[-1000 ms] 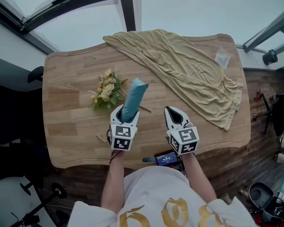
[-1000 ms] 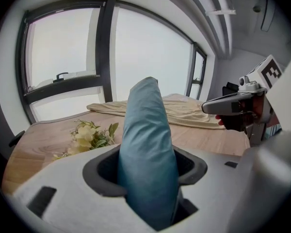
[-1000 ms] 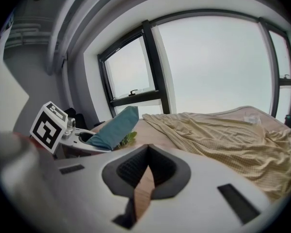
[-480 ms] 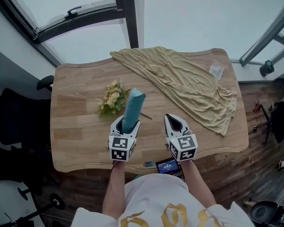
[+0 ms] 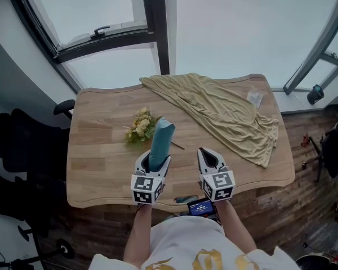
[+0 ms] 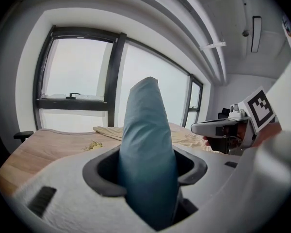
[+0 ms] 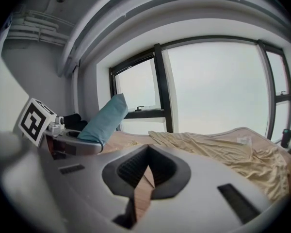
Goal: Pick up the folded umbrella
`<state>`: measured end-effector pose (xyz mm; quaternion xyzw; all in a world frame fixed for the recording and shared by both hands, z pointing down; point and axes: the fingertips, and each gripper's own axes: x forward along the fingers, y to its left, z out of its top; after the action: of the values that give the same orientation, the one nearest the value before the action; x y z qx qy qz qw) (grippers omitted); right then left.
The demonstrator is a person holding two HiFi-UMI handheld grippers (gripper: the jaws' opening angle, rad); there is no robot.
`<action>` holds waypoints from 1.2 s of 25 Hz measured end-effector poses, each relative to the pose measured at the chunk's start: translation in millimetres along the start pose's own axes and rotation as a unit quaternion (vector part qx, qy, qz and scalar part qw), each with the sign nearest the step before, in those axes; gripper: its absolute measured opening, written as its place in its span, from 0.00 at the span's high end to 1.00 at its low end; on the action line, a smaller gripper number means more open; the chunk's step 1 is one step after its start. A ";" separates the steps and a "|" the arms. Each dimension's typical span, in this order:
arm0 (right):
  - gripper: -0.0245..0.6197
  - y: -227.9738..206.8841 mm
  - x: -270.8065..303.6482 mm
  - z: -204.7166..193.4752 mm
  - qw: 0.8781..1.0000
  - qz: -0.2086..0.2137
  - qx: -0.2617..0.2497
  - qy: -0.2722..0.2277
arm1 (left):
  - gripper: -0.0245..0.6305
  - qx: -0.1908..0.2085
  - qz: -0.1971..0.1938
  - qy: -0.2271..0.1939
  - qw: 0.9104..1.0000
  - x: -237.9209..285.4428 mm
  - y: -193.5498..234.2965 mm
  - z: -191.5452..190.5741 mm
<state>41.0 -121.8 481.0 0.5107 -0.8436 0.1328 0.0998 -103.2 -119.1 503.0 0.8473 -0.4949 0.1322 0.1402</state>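
The folded umbrella is a teal fabric bundle that stands up out of my left gripper, well above the wooden table. In the left gripper view the umbrella fills the gap between the dark pads, which press on its sides, so my left gripper is shut on it. My right gripper hovers level beside it on the right, apart from the umbrella. Its jaws meet at the tips with nothing between them. From the right gripper view the umbrella leans out of the left gripper.
A tan cloth lies spread over the table's far right. A small bunch of yellow flowers rests behind the umbrella. A clear packet sits at the far right corner. A black chair stands at left, windows beyond the table.
Both grippers have risen away from the table, the left one carrying the umbrella up with it. The table now looks smaller and farther below.
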 end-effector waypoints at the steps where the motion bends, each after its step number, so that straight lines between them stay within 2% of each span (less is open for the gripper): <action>1: 0.95 2.9 -2.9 1.8 1.000 0.000 -0.003 -0.003 | 0.55 -0.001 0.000 -0.007 1.000 -4.6 -1.0 2.8; 13: 0.95 25.0 -42.3 28.3 0.999 -0.007 -0.021 -0.040 | 0.55 -0.021 -0.001 -0.073 0.997 -53.3 -13.2 31.4; 21: 0.95 29.9 -69.2 43.6 0.997 0.025 -0.027 -0.068 | 0.55 -0.017 0.019 -0.075 0.997 -72.0 -37.3 34.0; 26: 0.95 25.4 -94.0 39.3 0.997 0.037 -0.028 -0.068 | 0.55 0.005 0.033 -0.076 0.997 -89.9 -64.5 38.7; 30: 0.95 25.6 -111.4 35.8 0.996 0.043 -0.032 -0.067 | 0.55 0.007 0.038 -0.087 0.995 -101.6 -86.8 40.2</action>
<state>68.1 -29.1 410.2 0.4778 -0.8736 0.0752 0.0537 -72.1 -11.6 419.7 0.8369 -0.5364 0.0670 0.0856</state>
